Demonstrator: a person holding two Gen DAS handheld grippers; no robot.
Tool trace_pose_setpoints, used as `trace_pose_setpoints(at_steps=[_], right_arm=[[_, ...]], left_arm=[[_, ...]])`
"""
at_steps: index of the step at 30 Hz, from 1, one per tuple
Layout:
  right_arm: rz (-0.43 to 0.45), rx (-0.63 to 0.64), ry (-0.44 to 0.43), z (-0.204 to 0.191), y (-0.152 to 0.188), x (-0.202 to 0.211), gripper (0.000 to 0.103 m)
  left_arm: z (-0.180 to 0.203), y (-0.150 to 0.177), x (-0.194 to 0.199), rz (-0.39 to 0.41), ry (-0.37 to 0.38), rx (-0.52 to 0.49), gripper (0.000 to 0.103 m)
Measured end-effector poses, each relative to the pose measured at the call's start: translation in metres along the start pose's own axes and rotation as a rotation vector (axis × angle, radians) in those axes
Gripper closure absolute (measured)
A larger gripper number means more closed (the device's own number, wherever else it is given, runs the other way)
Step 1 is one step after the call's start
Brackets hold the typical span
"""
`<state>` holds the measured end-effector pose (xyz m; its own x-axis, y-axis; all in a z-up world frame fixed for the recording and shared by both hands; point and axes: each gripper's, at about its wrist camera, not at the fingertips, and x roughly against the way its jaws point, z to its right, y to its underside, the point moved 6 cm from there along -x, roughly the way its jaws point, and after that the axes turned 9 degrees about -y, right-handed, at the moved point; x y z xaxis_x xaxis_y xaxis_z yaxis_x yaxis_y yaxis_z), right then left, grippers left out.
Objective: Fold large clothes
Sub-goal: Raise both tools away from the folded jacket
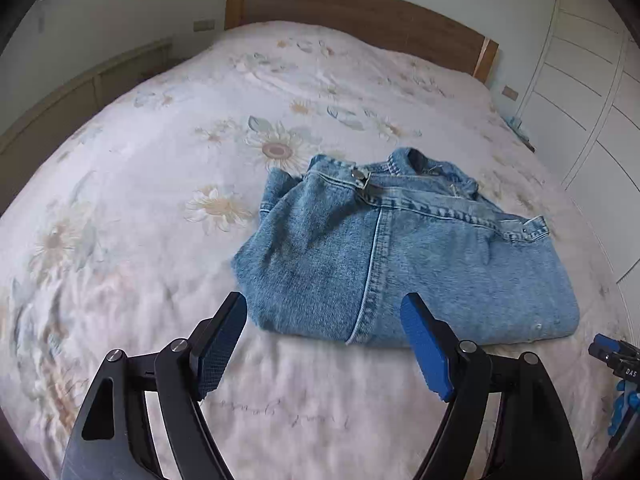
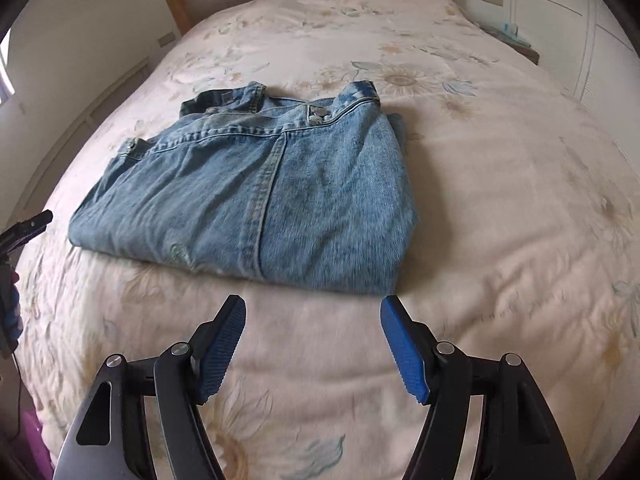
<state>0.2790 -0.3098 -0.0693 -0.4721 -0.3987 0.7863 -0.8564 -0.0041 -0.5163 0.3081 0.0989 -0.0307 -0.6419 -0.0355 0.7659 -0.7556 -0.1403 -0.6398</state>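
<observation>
Spread across the whole bed, a pale floral bedspread (image 1: 132, 208) gives a soft, yielding work surface, and the folded denim garment (image 1: 400, 256) lies on it toward the near edge, a compact rectangle with its waistband and metal buttons turned toward the wooden headboard (image 1: 360, 12). It looks like a denim jacket or jeans, though which cannot be told for sure; a long stitched seam runs down its middle and the near fold edge sits flat. The left gripper (image 1: 324, 344) hangs just in front of that near edge with its jaws standing wide and nothing between the blue pads (image 1: 424, 352); the right gripper (image 2: 314, 340) does likewise from the other side, jaws wide and empty, apart from the cloth. Judging by how neat the bundle is, the folding seems nearly or fully done, so the step in hand is probably either a last fold or a clean retreat. If another fold is meant, each gripper should take a near corner, pinching all layers together rather than only the top one, since stiff denim tends to spring open and drag lower layers askew. Lifting both corners evenly and laying them toward the waistband would keep the edges aligned. The soft bedspread may bunch under a low pad, so the fingers should slide in shallowly. White wardrobe doors (image 1: 592, 92) stand well off.
</observation>
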Motion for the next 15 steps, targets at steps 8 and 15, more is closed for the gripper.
trace_pose_setpoints(at_steps=[8,15], right_arm=[[0.063,0.018,0.002,-0.025,0.025,0.064,0.031],[0.095,0.036,0.025,-0.043,0.048,0.106,0.031]], left_arm=[[-0.002,0.030,0.055,0.021,0.001,0.030,0.028],[-0.018,0.063,0.084,-0.024,0.064,0.101,0.028]])
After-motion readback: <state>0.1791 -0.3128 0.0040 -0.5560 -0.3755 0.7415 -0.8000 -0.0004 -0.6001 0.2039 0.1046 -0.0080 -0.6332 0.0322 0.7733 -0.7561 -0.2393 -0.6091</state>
